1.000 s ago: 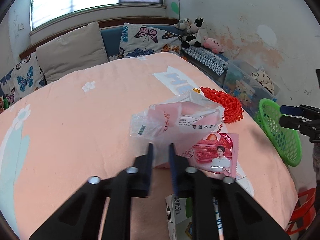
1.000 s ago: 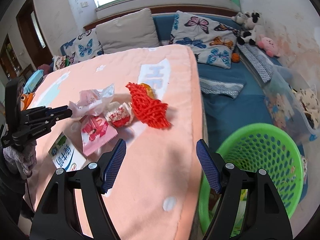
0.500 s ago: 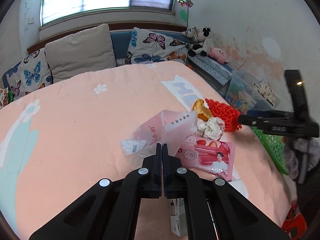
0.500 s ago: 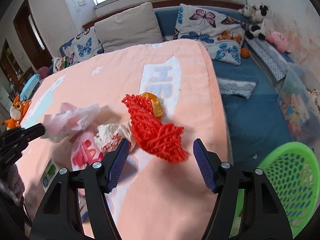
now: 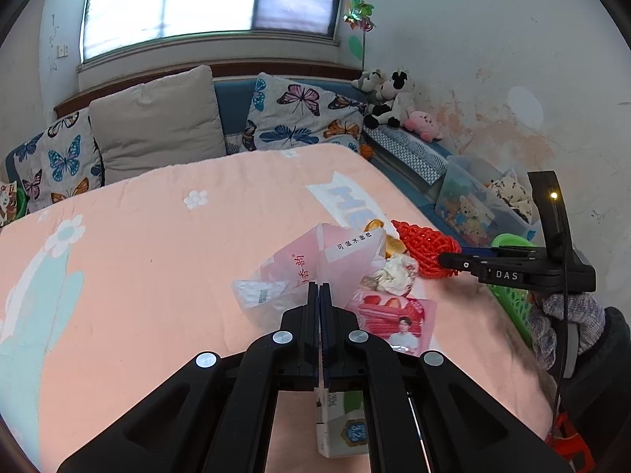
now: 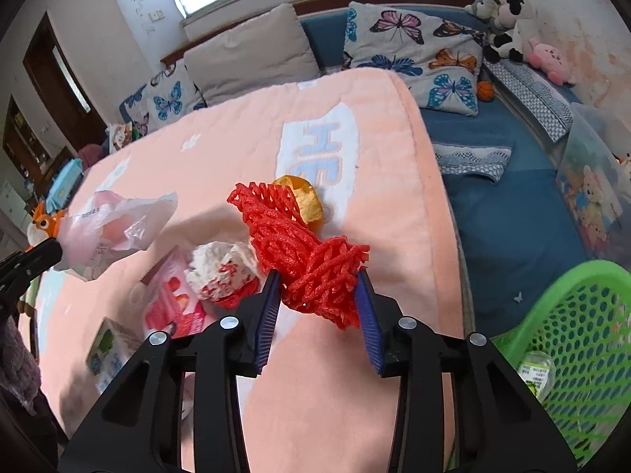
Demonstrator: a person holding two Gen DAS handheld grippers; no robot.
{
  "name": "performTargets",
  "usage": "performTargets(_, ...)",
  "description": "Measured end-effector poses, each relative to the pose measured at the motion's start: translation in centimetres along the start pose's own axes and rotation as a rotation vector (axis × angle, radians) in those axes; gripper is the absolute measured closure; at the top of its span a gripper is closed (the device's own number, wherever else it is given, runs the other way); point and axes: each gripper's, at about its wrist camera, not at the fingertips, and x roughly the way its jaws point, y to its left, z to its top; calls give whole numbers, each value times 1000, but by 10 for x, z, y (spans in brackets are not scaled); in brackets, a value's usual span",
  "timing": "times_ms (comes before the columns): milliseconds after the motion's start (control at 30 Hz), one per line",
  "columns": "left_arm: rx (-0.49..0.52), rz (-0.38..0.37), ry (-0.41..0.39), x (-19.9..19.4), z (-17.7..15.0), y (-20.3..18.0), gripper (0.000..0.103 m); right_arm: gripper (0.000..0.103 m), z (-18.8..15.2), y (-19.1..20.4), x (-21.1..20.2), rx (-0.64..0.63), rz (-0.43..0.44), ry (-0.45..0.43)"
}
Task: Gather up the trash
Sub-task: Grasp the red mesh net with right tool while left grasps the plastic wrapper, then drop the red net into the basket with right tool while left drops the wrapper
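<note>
Two grabs in hand, nothing from this bed pile binned yet

Left gripper [image 5: 320, 289]: jaws fully together, pinching the edge of the pink tissue wrapper [image 5: 315, 264], wrapper hanging clear of the peach blanket [image 5: 157, 276]. Right gripper [image 6: 319, 295]: jaws just been closing, now narrow, blue pads pressed into both sides of the red foam fruit net [image 6: 311, 260]; far end of net resting on the blanket, touching the orange peel [image 6: 305, 201]

Done so far, judging by what lies where: green basket [image 6: 583, 335] at the bed's right edge holds at least one clear plastic item with a green label [image 6: 536, 370]; rest of its contents hard to tell through the mesh

Left on the blanket:
- orange peel, right behind the net
- crumpled white-and-red wrapper [image 6: 223, 268], just beside the net
- pink snack packet [image 6: 173, 307], flat, next to the crumpled wrapper
- small milk carton [image 6: 108, 349], near the bed's front edge

Probably under halfway: two pieces gripped but neither over the basket, four more loose. Basket close to the right gripper, well apart from the left one, so longer carry for the tissue wrapper
</note>
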Motion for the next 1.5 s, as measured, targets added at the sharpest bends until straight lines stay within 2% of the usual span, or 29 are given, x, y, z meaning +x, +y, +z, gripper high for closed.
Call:
performTargets(400, 50, -51, -47, -25, 8, -44, 102, 65, -30, -11, -69, 8, -46, -70)
performTargets(767, 128, -147, -49, -22, 11, -118, 102, 65, -78, -64, -129, 78, -156, -97)
performTargets(1167, 209, -222, -22, -7, 17, -188, 102, 62, -116, -127, -167, 194, -255, -109)
performTargets(1267, 228, -237, -17, -4, 18, -204, 102, 60, -121, -138, -174, 212, -268, -117)
performTargets(1433, 254, -259, -6, 3, 17, -228, 102, 49, -127, -151, -181, 241, -287, -127)
performTargets(1500, 262, -265, -1, 5, 17, -235, 102, 48, -130, -156, -184, 252, -292, -132)
